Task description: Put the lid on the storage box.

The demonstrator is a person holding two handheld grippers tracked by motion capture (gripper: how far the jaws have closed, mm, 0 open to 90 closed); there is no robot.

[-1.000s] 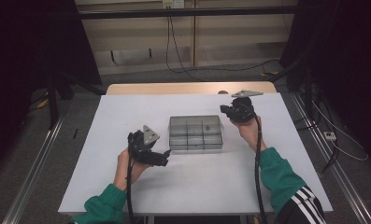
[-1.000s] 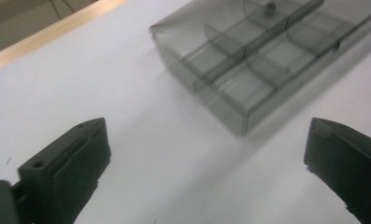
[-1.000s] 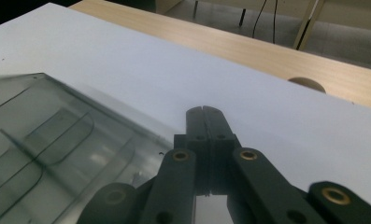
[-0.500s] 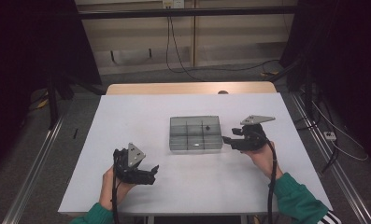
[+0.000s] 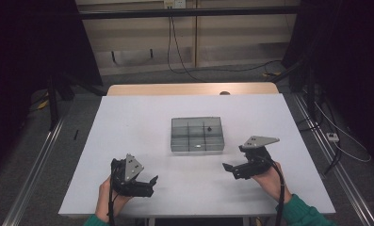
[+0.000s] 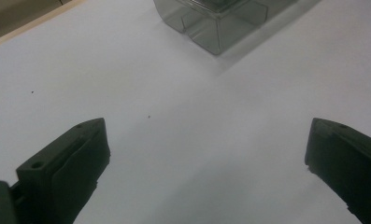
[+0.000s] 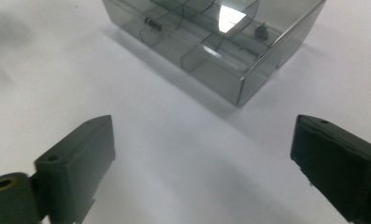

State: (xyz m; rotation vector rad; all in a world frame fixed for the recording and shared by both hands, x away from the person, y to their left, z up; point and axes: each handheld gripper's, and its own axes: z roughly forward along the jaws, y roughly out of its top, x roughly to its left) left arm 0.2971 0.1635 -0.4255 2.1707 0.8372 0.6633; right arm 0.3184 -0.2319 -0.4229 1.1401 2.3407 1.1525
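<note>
A clear grey compartment box (image 5: 197,134) stands in the middle of the white table (image 5: 137,127). A small dark part (image 5: 209,128) lies in a far right cell and a pale bit (image 5: 197,147) in a near cell. My left gripper (image 5: 151,185) is near the front edge, left of the box, open and empty. My right gripper (image 5: 229,171) is low and right of the box, pointing left. Its jaws have just been opening, with nothing between them. In the right gripper view, the right gripper (image 7: 204,154) faces the box (image 7: 211,42) and the dark part (image 7: 261,31). In the left gripper view, the left gripper (image 6: 206,158) faces a box corner (image 6: 216,18).
A wooden strip (image 5: 189,89) borders the table's far edge. Metal rails (image 5: 34,169) run along the floor on both sides, and cables (image 5: 330,136) lie on the floor at the right. Bare white tabletop surrounds the box.
Both hands have drawn back toward the near edge. The right gripper left the box's far right corner, came down its right side, and its jaws opened. The left gripper moved away from the box's left side.
</note>
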